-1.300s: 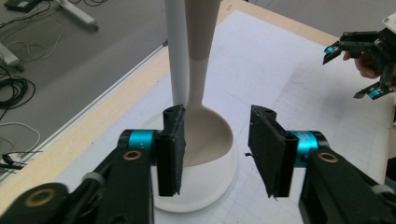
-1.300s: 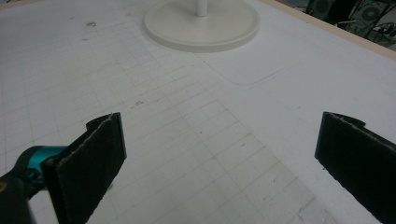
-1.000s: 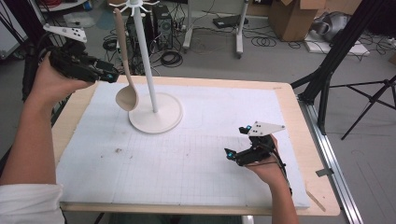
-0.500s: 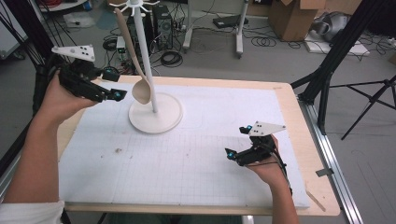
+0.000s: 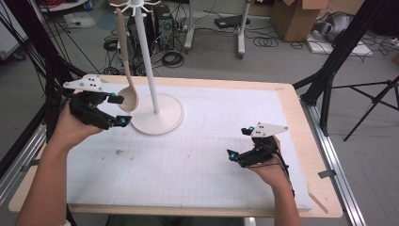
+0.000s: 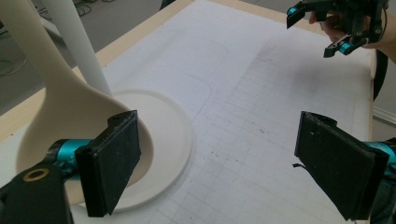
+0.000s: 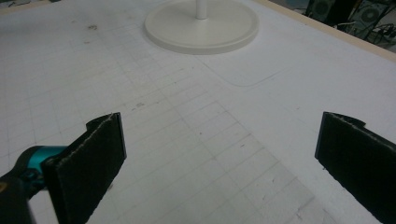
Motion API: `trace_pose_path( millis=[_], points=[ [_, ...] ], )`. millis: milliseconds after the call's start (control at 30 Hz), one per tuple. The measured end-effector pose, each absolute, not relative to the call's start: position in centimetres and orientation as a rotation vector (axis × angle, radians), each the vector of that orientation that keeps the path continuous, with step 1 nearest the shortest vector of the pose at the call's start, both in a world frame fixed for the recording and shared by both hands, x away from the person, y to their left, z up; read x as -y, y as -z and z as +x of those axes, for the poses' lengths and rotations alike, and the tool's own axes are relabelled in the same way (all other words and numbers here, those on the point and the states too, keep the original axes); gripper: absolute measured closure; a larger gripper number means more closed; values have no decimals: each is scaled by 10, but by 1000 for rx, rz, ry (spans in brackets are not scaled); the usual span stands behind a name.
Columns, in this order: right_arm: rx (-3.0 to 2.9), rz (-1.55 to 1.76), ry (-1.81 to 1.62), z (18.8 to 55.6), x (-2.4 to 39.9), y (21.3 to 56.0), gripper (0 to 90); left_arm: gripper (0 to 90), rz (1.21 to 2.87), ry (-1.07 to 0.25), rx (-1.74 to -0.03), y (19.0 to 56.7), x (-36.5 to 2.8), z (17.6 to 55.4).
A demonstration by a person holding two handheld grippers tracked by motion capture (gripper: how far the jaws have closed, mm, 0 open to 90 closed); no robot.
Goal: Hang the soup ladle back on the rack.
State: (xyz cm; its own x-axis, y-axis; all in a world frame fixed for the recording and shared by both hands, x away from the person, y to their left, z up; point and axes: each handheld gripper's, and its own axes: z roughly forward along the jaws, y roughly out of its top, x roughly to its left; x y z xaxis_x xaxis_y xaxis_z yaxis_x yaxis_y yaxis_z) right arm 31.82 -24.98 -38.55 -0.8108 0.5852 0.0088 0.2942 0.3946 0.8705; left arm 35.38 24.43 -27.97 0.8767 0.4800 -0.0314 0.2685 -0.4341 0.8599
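A beige spoon (image 5: 128, 96) hangs by its handle from a hook at the top of a white stand (image 5: 148, 61), its bowl just above the stand's round base (image 5: 162, 120). My left gripper (image 5: 119, 110) is open beside the bowl. In the left gripper view the spoon (image 6: 60, 112) sits against and behind the left jaw of this gripper (image 6: 224, 158), with nothing held between the pads. My right gripper (image 5: 238, 142) rests open low over the white mat, far from the stand. Its own view shows the open gripper (image 7: 219, 154) facing the stand's base (image 7: 201, 23).
A white gridded mat (image 5: 188, 160) covers the wooden table (image 5: 301, 122). Black tripod legs (image 5: 329, 70) stand at the right edge, and dark poles rise at the left. Cables and boxes lie on the floor behind. The other hand's gripper (image 6: 322, 30) appears far off across the mat.
My left gripper has come down and to the right, from beyond the table's left edge to the spoon's bowl. The hanging spoon has swayed. The right gripper has stayed put.
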Motion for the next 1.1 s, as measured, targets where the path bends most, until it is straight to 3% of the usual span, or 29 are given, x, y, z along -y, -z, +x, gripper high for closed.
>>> trace_pose_path(
  millis=[200, 1100],
  points=[
    [-2362, 762, -1375, 319, 249, 386, 6, 120, 2056, -308, -534, 291, -244, 348],
    [-2369, 786, -1363, 320, 251, 390, 6, 44, 2030, -232, -537, 352, -229, 329]
  ],
)
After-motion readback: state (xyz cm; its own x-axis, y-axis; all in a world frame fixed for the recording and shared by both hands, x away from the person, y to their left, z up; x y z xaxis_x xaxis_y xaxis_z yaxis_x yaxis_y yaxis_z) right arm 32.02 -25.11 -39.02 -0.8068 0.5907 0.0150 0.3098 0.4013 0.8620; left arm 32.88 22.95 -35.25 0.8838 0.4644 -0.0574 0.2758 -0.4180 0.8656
